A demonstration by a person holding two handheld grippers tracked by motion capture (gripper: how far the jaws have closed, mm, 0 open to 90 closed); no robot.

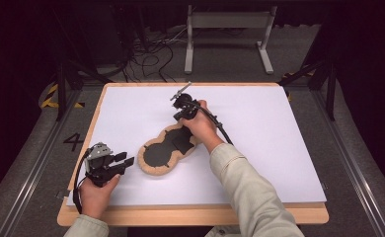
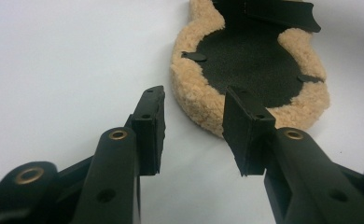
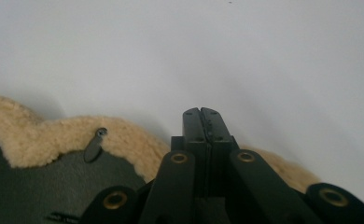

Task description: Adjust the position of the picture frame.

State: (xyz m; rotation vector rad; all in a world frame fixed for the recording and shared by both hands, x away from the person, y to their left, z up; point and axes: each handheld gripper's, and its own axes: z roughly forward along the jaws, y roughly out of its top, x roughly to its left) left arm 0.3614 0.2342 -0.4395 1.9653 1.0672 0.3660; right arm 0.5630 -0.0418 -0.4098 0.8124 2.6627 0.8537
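Left tongs [image 1: 126, 161], jaws parted and holding nothing, rest low on the white desk [image 1: 259, 128] just left of the fleece-edged black pad [image 1: 157, 157]. The pad lies flat at desk centre. Right tongs [image 1: 179, 95], jaws clenched together and empty, hover over the pad's far end.

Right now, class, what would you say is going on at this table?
A person works at a white table with a two-jaw gripper in each hand. Lying flat on it is a peanut-shaped fleece pad, tan and fluffy at the rim, dark inside. The right gripper, jaws shut with nothing between them, hangs over the pad's far end. The left gripper sits just short of the pad's near rim, jaws apart and holding nothing. The pad is not gripped by either.
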